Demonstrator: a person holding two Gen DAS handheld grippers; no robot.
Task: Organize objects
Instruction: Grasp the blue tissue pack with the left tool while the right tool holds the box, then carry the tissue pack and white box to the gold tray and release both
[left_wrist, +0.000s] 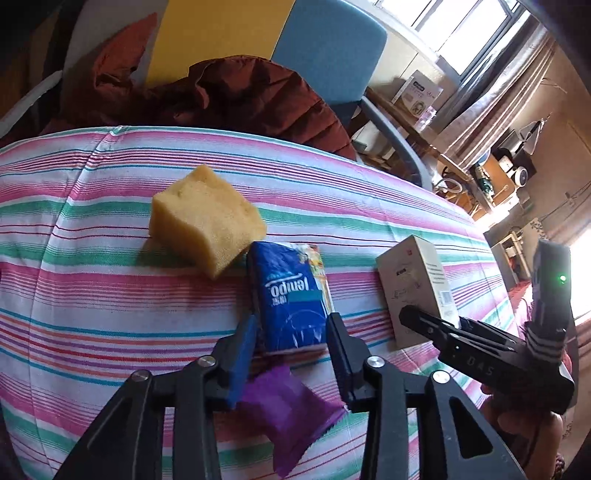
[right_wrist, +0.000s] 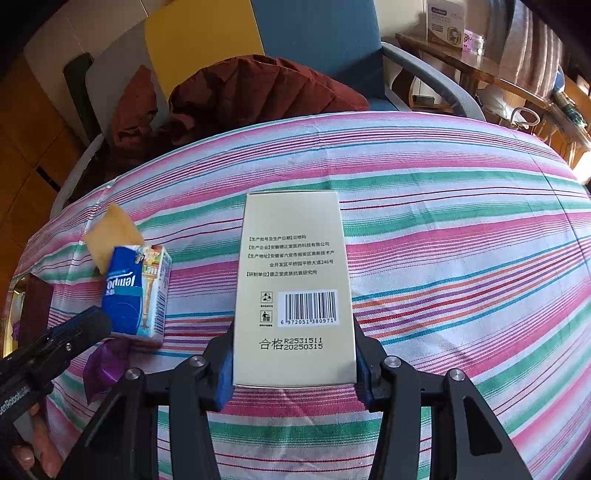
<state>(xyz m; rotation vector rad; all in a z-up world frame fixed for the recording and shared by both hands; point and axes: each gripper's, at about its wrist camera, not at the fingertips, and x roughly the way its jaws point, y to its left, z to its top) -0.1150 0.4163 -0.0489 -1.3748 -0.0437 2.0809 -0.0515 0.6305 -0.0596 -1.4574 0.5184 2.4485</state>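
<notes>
A blue Tempo tissue pack lies on the striped tablecloth, its near end between the fingers of my left gripper, whose jaws look closed against its sides. A yellow sponge sits just beyond it. A purple packet lies under the left gripper. My right gripper is shut on a cream box with a barcode, which rests on the cloth. The box and right gripper also show at the right of the left wrist view. The tissue pack, sponge and purple packet show left in the right wrist view.
A dark red jacket lies on a blue chair behind the table. A wooden shelf with a white carton stands at the back right. The striped cloth stretches right of the box.
</notes>
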